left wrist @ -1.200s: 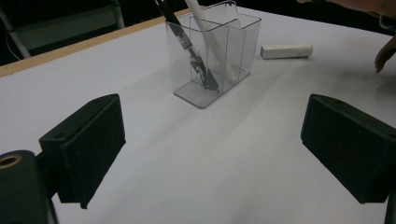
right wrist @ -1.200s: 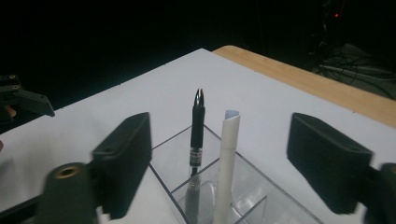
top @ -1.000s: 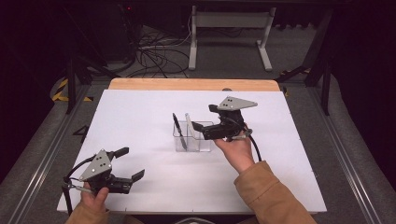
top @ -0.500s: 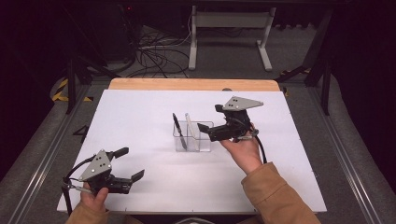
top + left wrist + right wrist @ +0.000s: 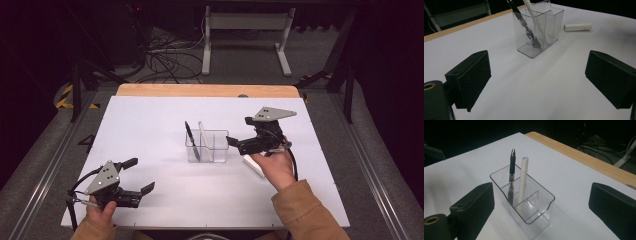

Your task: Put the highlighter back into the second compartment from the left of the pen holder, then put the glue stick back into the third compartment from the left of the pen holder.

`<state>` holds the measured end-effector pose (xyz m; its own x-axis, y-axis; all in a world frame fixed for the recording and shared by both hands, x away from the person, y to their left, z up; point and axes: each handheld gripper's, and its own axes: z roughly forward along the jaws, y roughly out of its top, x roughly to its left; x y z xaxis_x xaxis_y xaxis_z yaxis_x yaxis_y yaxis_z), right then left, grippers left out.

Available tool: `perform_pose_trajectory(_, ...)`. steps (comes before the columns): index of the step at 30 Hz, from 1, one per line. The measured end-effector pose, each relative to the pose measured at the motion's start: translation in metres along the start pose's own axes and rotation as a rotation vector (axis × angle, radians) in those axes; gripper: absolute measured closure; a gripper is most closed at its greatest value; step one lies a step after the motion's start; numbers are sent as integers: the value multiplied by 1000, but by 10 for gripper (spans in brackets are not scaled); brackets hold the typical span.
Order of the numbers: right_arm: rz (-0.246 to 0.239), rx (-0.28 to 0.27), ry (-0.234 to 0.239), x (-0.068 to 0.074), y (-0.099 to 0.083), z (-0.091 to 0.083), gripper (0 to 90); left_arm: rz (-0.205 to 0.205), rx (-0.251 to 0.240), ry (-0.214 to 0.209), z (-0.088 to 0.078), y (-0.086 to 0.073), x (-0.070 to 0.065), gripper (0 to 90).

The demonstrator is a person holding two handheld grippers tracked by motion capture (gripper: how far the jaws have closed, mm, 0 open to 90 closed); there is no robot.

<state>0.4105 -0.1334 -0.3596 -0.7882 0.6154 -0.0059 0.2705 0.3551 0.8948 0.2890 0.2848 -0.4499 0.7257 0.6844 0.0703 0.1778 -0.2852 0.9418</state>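
Clear plastic pen holder (image 5: 207,146) with divided compartments stands upright near the middle of the white table (image 5: 150,125). A black pen (image 5: 191,140) and a white pen (image 5: 204,140) lean inside it, both in the compartments at its left end in the high view, tips rising above the rim. A white marker-like stick (image 5: 253,165) lies flat on the table just right of the holder, partly under the person's right hand (image 5: 274,169). The right gripper (image 5: 234,143) hovers just beside the holder's right end, jaws spread wide and empty. The left gripper (image 5: 140,175) rests low near the table's front left corner, well apart from the holder, jaws likewise wide and empty.
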Motion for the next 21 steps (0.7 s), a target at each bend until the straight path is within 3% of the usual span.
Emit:
perform_pose_trajectory(8, 22, 24, -21, -5, -18, -15, 81, -5, -4, -3, 2, 1, 0, 66)
perform_pose_trajectory(13, 23, 49, -32, -9, -28, -21, 91, -18, -11, 22, 2, 2, 0, 64)
perform_pose_trajectory(16, 18, 65, -37, -10, -32, -23, 90, -43, -30, -5, 0, 2, 1, 54)
perform_pose_trajectory(21, 14, 82, -40, -11, -39, -28, 78, -12, -34, 3, 1, 3, -1, 65)
